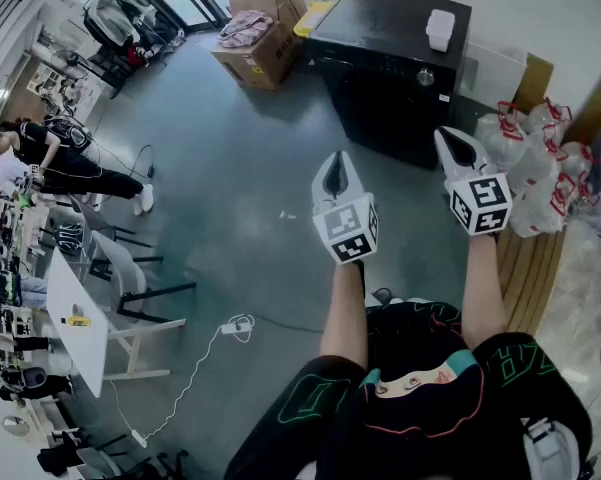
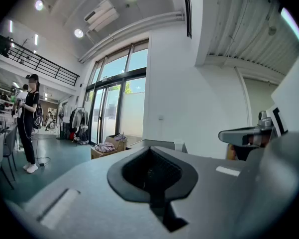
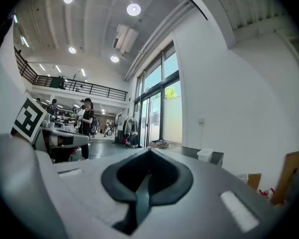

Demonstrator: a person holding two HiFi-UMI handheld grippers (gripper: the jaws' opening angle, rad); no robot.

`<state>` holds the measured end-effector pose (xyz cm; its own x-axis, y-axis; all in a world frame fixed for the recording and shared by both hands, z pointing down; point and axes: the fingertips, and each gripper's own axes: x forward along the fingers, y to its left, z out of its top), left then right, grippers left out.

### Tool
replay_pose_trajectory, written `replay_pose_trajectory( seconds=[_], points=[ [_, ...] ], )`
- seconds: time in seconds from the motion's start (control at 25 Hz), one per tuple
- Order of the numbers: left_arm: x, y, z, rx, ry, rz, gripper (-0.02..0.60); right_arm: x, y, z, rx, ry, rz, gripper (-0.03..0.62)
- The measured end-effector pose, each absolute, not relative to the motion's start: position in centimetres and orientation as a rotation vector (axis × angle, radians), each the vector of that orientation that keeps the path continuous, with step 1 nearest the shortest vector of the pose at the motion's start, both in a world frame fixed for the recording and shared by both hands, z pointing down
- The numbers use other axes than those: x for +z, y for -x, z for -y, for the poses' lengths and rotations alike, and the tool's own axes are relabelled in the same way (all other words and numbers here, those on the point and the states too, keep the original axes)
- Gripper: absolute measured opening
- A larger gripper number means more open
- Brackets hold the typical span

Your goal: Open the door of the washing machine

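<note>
The black washing machine (image 1: 390,78) stands against the far wall with its door closed, and a small white container (image 1: 440,26) sits on its top. My left gripper (image 1: 334,160) is held level in front of it, some way short of its front, jaws shut with nothing between them. My right gripper (image 1: 458,140) hangs beside it to the right, also shut and holding nothing. In the left gripper view the closed jaws (image 2: 150,153) point toward the machine's top edge (image 2: 161,143). In the right gripper view the shut jaws (image 3: 148,156) face the machine (image 3: 186,152) too.
Cardboard boxes (image 1: 263,28) with clothes stand left of the machine. Several red-and-white plastic bags (image 1: 540,158) lie to its right on wooden boards. A white table (image 1: 75,318), chairs and a person (image 1: 65,163) are at the left. A cable (image 1: 235,325) lies on the grey floor.
</note>
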<state>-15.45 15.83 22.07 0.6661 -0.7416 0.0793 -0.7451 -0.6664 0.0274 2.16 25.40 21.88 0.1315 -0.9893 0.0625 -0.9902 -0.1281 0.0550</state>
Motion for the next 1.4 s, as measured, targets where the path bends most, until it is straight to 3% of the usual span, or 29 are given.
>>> replay_pose_trajectory(
  seconds=[0.52, 0.96, 1.12, 1.4],
  points=[
    [23.8, 17.4, -11.7, 0.113, -2.730, 1.282, 0.011, 22.5, -6.7, -24.1, 0.129, -2.520, 1.981, 0.003],
    [27.5, 8.7, -2.9, 0.155, -2.684, 1.077, 0.011, 23.1, -10.7, -16.4, 0.207, -2.552, 2.246, 0.003],
    [30.3, 5.2, 1.7, 0.158, -2.642, 1.071, 0.011, 25.6, -15.0, -12.3, 0.298, -2.610, 2.285, 0.003],
    [33.4, 4.5, 11.1, 0.222, -2.575, 1.118, 0.011, 28.2, -15.0, -1.6, 0.381, -2.475, 2.296, 0.003]
  ],
)
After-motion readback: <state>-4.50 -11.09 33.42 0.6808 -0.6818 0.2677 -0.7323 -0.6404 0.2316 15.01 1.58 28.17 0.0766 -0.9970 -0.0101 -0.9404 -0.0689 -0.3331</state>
